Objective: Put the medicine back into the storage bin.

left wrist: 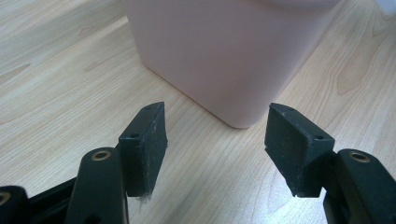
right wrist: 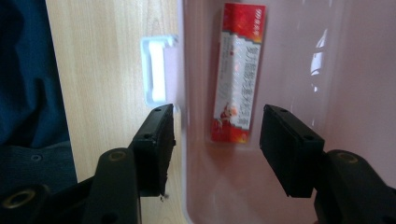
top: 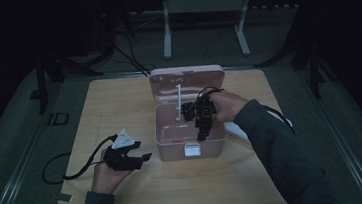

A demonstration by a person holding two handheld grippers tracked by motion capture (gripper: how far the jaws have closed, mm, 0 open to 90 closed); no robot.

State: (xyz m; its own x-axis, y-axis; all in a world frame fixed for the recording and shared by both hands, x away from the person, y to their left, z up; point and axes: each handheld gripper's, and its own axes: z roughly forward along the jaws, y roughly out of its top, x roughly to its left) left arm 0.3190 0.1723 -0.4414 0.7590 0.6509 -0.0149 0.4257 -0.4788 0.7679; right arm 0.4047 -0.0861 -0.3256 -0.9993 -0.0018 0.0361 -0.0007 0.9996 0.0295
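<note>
Pink box (left wrist: 224,51) cut off by top edge in left gripper view; print on red-white packet (right wrist: 236,74) too blurred to read.

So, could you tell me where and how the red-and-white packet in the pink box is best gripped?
Probably from straight above, the jaws closing across its narrow width near the middle. The packet lies flat on the floor of the box, long and slim, close to the front wall, so a side approach looks blocked. The right gripper hangs open above it; one jaw would have to slip between packet and wall.

open pink box (top: 171,148), raised lid (top: 187,81) behind
</note>
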